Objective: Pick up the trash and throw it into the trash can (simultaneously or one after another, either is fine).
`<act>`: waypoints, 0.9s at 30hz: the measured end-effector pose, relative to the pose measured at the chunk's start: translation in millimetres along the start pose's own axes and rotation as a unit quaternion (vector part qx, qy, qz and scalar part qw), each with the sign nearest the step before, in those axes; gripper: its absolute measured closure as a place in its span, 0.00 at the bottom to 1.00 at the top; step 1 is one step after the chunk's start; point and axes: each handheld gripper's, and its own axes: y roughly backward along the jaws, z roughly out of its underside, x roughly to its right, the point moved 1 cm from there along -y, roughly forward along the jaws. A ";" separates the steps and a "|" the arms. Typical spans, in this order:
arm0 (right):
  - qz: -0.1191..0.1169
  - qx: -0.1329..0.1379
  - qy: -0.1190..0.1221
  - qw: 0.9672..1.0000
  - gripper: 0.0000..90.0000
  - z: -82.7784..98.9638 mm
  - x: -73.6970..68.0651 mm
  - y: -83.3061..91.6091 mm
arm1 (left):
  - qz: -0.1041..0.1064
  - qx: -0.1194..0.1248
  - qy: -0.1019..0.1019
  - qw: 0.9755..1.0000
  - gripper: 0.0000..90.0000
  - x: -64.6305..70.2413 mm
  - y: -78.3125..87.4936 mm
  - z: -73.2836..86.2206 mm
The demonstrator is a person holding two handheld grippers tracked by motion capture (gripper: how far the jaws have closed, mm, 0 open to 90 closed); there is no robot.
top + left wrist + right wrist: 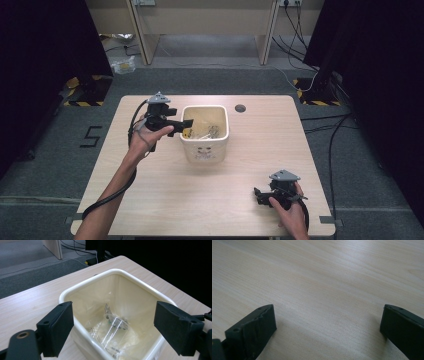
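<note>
Our left gripper [113,327] has its 2 jaws spread wide and empty, hanging over the near rim of the bin [82,287], tilted down toward its inside. Below and between the jaws, on the bin floor, lie clear wrappers [112,330], well short of the pads. We judge the risk here is a jaw catching the rim on the way down and tipping or shoving the bin, or the pads closing on slick film that slips free. Our right gripper [327,340] rests low over the bare table [324,277], jaws also spread, holding nothing, well apart from the bin.
</note>
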 end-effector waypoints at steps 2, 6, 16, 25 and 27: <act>0.000 0.000 0.000 1.000 0.01 0.0 0.0 0.0 | -0.004 0.001 -0.002 1.000 0.17 -0.6 4.0 2.4; 0.000 -0.001 -0.001 1.000 0.01 0.0 -0.2 0.1 | -0.008 0.006 -0.001 1.000 0.17 -2.6 13.2 6.4; 0.000 -0.001 -0.001 1.000 0.01 0.0 -0.2 0.1 | -0.012 0.015 -0.003 1.000 0.17 -4.3 29.8 19.8; 0.000 -0.001 -0.002 1.000 0.01 0.0 -0.4 0.1 | -0.013 0.022 0.004 1.000 0.17 -6.3 40.3 39.1; 0.000 -0.001 -0.002 1.000 0.01 0.0 -0.4 0.1 | -0.014 0.024 0.004 1.000 0.17 -6.3 42.0 43.1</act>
